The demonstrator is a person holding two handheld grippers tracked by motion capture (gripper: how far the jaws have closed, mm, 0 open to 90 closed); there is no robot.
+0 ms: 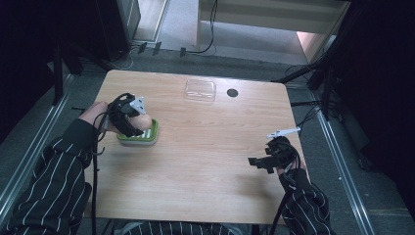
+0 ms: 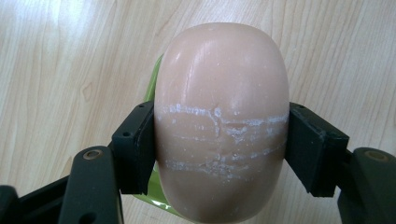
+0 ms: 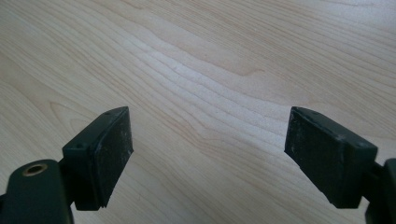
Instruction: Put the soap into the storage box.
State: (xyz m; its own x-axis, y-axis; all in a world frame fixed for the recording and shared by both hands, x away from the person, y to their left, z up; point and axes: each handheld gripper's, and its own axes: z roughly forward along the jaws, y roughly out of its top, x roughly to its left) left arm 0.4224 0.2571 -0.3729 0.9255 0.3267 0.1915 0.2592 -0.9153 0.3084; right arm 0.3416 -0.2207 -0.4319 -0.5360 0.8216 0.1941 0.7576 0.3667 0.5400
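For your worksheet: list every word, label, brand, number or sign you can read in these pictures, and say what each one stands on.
None can be read.
The soap bar shows white scuff lines, no lettering.
The green soap dish, the clear lid and the wooden table show no lettering.

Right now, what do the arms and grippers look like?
Both sleeves are dark with thin white stripes. The left gripper and right gripper are black, two-jawed, with flat rectangular pads and brass-coloured pivot screws. Each carries a grey three-cornered plate on top and trails a black cable.
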